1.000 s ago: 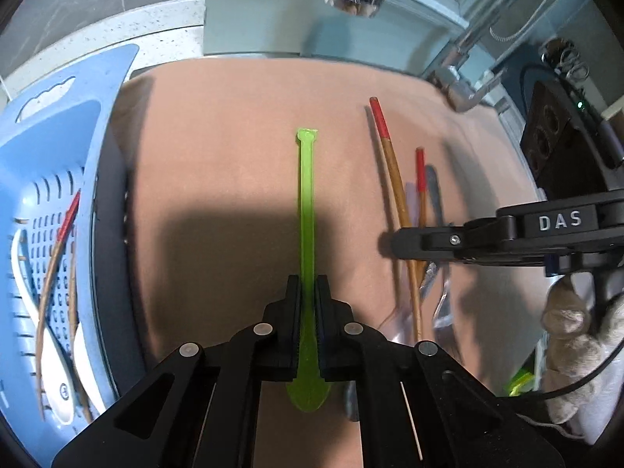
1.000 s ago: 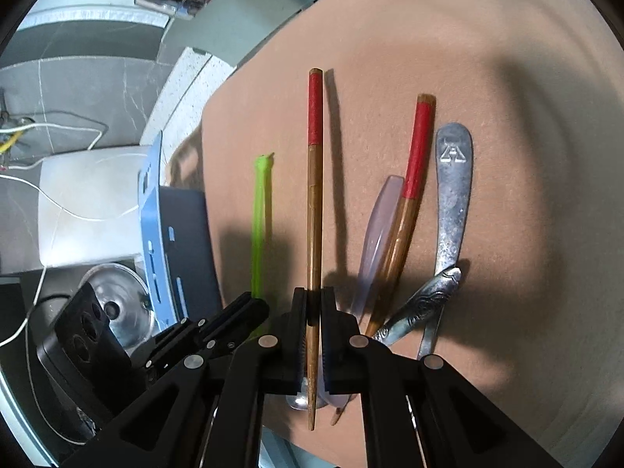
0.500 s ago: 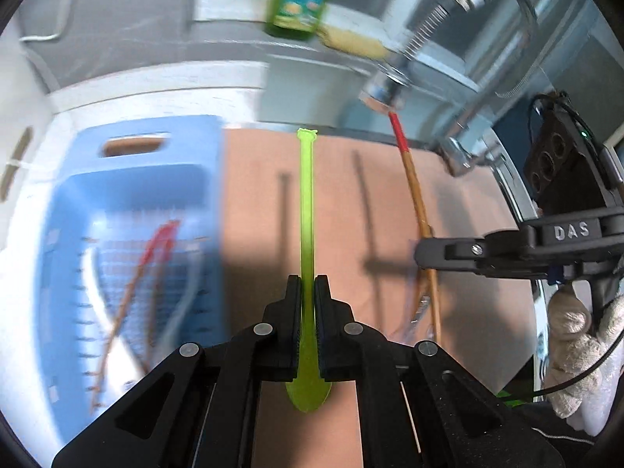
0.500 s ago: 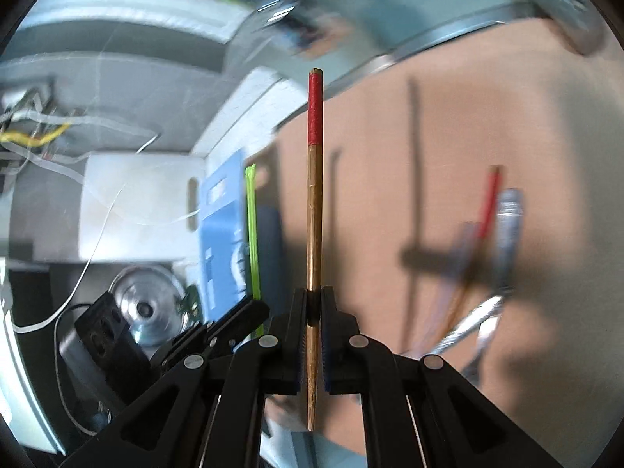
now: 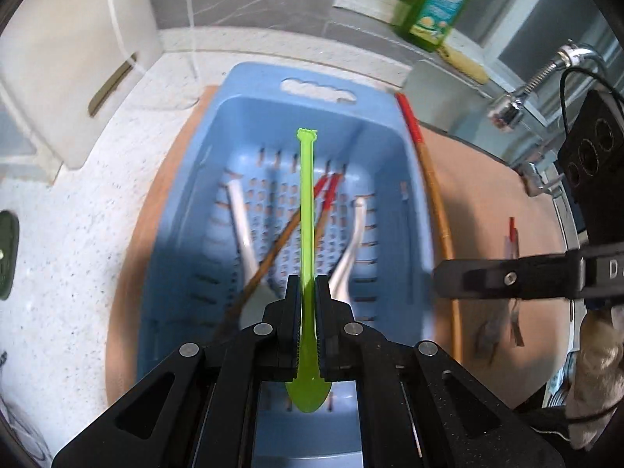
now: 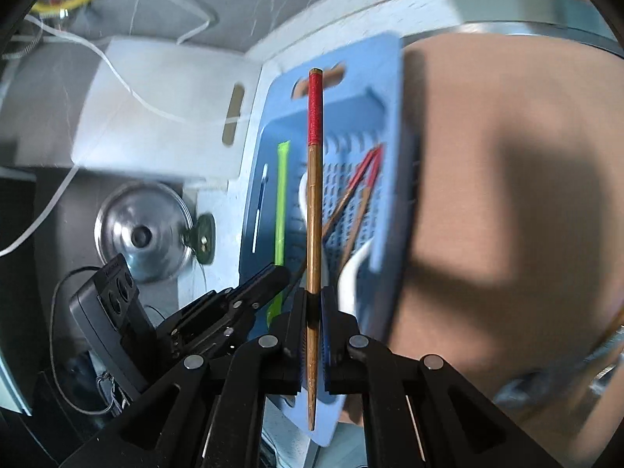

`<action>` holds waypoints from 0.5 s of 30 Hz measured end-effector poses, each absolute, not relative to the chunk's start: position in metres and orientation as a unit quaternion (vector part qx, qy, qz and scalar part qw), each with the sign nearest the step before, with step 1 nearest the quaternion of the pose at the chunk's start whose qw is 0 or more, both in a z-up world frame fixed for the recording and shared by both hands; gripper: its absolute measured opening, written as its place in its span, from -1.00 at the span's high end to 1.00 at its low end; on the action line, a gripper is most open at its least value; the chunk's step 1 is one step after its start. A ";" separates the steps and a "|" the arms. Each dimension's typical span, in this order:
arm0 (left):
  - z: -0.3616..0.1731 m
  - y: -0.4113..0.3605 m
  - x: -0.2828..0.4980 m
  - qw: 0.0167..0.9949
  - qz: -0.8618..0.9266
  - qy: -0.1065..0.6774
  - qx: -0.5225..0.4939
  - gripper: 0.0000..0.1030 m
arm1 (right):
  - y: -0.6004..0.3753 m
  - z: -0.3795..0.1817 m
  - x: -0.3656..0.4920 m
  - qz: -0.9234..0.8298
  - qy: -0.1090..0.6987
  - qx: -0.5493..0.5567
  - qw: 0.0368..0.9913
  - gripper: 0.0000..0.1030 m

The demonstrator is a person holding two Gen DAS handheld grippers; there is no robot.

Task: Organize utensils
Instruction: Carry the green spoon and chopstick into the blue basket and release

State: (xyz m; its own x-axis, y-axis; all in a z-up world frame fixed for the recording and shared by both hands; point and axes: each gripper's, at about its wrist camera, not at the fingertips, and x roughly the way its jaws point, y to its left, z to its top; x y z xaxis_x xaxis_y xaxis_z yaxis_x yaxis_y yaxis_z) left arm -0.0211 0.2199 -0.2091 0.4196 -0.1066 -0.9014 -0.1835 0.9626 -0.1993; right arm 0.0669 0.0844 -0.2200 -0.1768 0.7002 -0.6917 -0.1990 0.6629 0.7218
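Above blue basket (image 5: pixel 218 202), left gripper (image 5: pixel 308 292) angled steeply down clamps green spoon (image 5: pixel 306 210); right gripper (image 6: pixel 314 304) pinches chopstick (image 6: pixel 314 195), seemingly lower-pitched.

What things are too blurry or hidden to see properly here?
- Right wrist view: silvery utensils at the lower right edge, smeared by blur and cut off.
- Left wrist view: part of the green spoon handle, hidden between the left gripper jaws.
- Left wrist view: green bottle label, too small to read.

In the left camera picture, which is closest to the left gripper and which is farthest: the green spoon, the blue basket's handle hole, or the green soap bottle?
1. Green spoon: clamped in the left gripper.
2. Blue basket's handle hole: at the far rim, straight ahead.
3. Green soap bottle: on the ledge behind, upper right.
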 end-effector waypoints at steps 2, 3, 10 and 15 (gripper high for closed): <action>-0.213 0.224 -0.023 0.830 0.030 0.542 -0.130 0.89 | 0.100 -0.224 0.064 0.366 0.677 0.170 0.615 0.88; -0.216 0.226 -0.023 0.829 0.033 0.545 -0.125 0.89 | 0.109 -0.226 0.062 0.365 0.679 0.161 0.616 0.88; -0.227 0.238 -0.022 0.821 0.036 0.555 -0.125 0.89 | 0.141 -0.239 0.060 0.347 0.687 0.118 0.628 0.88; -0.232 0.240 -0.017 0.818 0.029 0.560 -0.128 0.89 | 0.151 -0.250 0.063 0.329 0.694 0.105 0.632 0.88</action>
